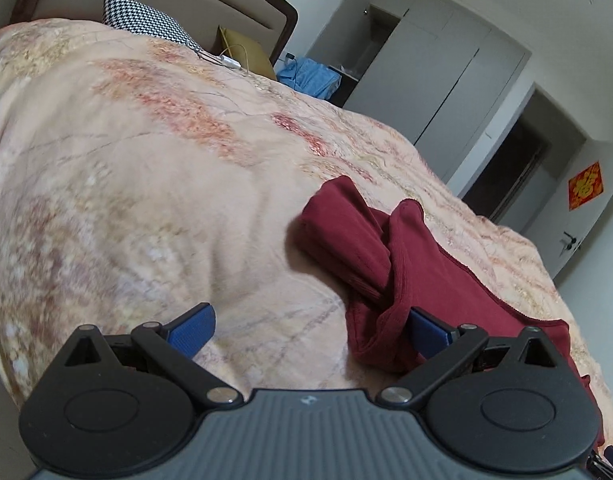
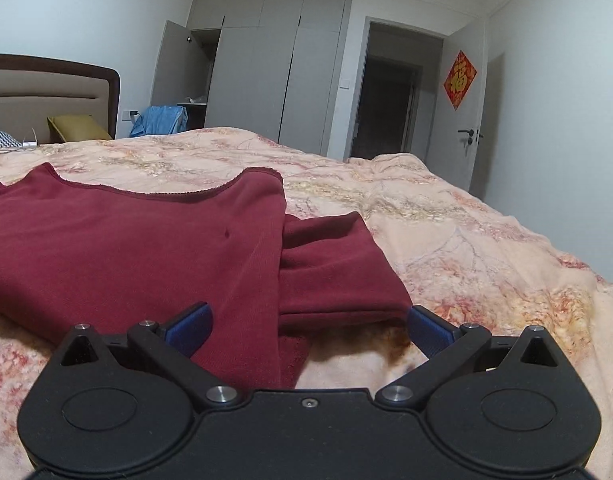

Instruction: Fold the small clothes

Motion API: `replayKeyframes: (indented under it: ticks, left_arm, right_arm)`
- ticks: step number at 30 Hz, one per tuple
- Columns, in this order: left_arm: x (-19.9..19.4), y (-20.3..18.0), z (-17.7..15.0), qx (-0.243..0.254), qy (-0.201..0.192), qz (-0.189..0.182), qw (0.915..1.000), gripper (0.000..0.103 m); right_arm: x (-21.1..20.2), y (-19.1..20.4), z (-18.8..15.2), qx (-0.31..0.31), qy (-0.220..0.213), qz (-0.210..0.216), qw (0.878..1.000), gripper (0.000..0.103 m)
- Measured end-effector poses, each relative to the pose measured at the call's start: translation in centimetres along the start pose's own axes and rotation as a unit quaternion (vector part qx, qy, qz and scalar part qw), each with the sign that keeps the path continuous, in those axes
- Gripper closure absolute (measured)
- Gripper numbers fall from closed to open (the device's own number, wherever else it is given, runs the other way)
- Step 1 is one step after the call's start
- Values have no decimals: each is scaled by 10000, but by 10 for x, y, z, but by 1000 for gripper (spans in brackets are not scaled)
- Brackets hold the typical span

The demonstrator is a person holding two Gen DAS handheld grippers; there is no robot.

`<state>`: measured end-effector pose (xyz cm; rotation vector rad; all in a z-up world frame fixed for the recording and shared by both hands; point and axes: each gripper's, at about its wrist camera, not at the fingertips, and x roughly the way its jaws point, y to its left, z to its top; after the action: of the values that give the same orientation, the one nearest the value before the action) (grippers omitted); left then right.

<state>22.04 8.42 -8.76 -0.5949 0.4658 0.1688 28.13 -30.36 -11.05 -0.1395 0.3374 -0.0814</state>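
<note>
both gripper jaws gape over the maroon garment (image 2: 146,240) on the bed.

One sign reads clearly: a gold "福" on a red diamond paper (image 2: 460,79) stuck to the open door (image 2: 456,128); nothing else is legible.
</note>
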Motion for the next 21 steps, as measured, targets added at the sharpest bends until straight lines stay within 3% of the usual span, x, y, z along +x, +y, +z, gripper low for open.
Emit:
replayKeyframes:
  ticks: [6, 12, 21]
  left_arm:
    - [-3, 3, -3, -21, 30, 5, 10000, 0]
    - [-12, 6, -4, -187, 216, 29, 9996, 0]
    - [-17, 5, -8, -217, 391, 107, 9989, 0]
  right_arm:
    - [-7, 12, -5, -362, -237, -354, 9984, 0]
    - [-11, 34, -11, -987, -538, -928, 9893, 0]
    - [-9, 40, -13, -1169, -601, -1067, 9856, 0]
